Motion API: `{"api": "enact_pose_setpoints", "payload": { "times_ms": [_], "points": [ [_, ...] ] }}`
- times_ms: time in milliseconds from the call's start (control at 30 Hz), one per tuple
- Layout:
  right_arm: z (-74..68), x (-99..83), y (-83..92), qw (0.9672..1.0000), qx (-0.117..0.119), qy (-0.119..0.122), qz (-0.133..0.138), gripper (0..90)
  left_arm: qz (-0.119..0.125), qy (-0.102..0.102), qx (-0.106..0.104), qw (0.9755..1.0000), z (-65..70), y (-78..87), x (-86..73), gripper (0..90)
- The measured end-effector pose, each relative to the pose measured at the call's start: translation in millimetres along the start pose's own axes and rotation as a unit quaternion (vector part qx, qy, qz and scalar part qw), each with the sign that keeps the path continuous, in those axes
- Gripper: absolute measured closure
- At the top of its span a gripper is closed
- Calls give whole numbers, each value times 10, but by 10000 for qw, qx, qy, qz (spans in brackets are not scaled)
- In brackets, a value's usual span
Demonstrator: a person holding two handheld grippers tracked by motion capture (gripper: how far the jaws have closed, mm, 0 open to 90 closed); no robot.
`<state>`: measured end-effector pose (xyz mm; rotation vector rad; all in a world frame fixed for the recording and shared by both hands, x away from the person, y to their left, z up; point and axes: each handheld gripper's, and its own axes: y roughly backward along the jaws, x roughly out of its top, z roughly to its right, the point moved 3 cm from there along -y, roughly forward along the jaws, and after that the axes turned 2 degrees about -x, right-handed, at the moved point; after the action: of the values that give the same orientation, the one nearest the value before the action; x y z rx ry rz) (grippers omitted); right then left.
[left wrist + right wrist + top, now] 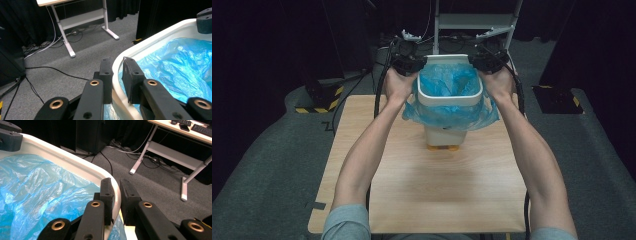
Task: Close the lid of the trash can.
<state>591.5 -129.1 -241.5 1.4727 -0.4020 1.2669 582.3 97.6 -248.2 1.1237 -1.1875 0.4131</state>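
We are seeing the desk lit evenly from above in the high view, while the surroundings from 9 through 12 to 3 o'clock are falling into near black. The blue bag is glowing brightly, with soft sheen on its folds. In both gripper views the near jaws at 6 o'clock are looking slightly soft, and straight lines are bending toward the edges.

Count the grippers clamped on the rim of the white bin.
2. The left gripper grips the white bin at its far left rim corner; the right gripper grips its far right corner. Each has one jaw inside, one outside.
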Motion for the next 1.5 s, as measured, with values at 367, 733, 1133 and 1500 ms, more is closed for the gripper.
{"api": "enact_pose_setpoints", "payload": {
  "times_ms": [367,733,1133,1500],
  "points": [
    [-7,34,-8,9999,-62,61,-66,817,-54,-115,110,9999,10,-1,31,785],
    [-22,25,-39,9998,-58,100,-161,816,-147,-5,22,9999,-17,-39,-24,786],
    [-15,-44,-52,9999,-8,-14,-111,815,-118,3,14,9999,-2,-59,-67,785],
    [-18,-92,-64,9999,30,-122,-41,809,-74,73,-6,9999,-4,-67,-110,780]
  ]
}}
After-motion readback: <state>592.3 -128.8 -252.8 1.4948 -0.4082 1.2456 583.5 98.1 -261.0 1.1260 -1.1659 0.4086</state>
